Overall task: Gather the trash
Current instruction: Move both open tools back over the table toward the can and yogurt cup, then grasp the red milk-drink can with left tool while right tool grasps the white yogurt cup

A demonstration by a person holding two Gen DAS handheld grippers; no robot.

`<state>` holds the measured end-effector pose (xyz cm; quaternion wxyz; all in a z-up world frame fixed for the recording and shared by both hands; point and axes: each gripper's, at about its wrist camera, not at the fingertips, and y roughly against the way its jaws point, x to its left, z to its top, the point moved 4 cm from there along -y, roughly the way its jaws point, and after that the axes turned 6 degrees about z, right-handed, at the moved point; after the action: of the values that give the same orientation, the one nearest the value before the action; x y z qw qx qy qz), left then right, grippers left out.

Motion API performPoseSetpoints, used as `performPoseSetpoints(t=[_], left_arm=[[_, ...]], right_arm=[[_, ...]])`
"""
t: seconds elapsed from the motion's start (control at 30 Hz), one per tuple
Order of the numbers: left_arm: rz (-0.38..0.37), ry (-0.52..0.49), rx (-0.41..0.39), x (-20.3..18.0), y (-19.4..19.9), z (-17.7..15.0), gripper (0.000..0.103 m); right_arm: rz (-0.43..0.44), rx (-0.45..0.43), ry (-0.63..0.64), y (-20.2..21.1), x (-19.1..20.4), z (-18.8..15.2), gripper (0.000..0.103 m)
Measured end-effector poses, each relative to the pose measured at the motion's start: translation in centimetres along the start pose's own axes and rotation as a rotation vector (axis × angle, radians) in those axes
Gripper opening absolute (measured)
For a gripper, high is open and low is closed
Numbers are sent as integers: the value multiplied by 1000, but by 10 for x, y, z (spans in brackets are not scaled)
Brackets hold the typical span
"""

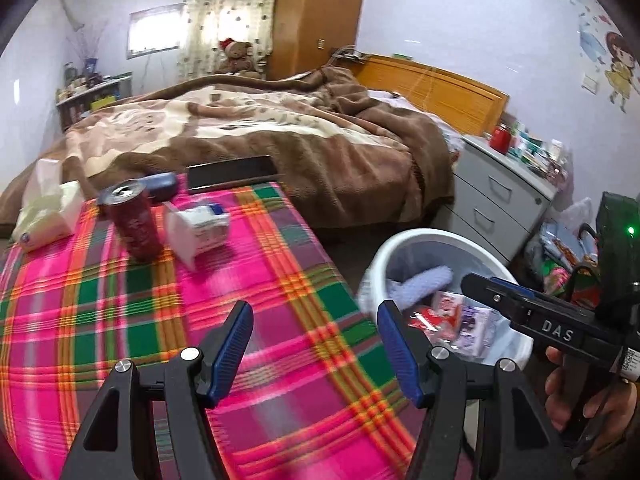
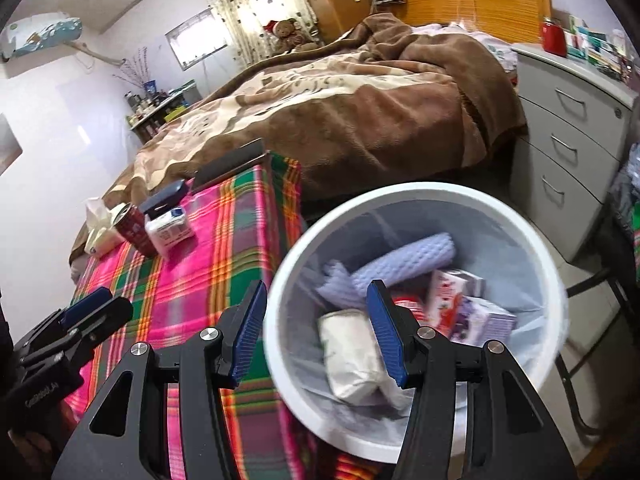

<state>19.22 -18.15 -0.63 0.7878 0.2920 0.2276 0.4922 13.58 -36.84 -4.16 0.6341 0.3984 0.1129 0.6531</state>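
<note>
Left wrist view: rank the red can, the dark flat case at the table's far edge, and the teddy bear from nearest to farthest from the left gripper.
1. Red can: upright on the plaid cloth, ahead and left of the left gripper.
2. Dark flat case: at the table's far edge, against the bed.
3. Teddy bear: beyond the bed, by the curtain.

A plaid cloth (image 1: 248,312) covers the counter — on it stand a red can (image 1: 134,222) and a tipped white carton (image 1: 198,232), beside a tissue pack (image 1: 44,216), dark case (image 1: 162,184) and black slab (image 1: 232,174).
</note>
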Motion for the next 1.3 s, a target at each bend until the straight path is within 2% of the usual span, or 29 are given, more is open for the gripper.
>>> performPoseSetpoints(t=[0.4,0.67,0.87,1.07,1.17,1.3], left_arm=[[134,110,-18,95,1,6,64],[182,157,-24,147,-9,14,64],[195,161,-15,172,-25,21,64],[168,173,-4,189,-42,30,64],[159,174,-1,192,-48,33,69],[145,169,-1,197,-57,36,69]], right_arm=[[59,22,87,-34,53,6,54],[75,41,159,-66,90,9,54],[73,47,206,-89,115,11,56],[60,57,212,-109,128,14,57],[52,61,223,-119,135,15,57],[27,67,226,-129,140,16,58]])
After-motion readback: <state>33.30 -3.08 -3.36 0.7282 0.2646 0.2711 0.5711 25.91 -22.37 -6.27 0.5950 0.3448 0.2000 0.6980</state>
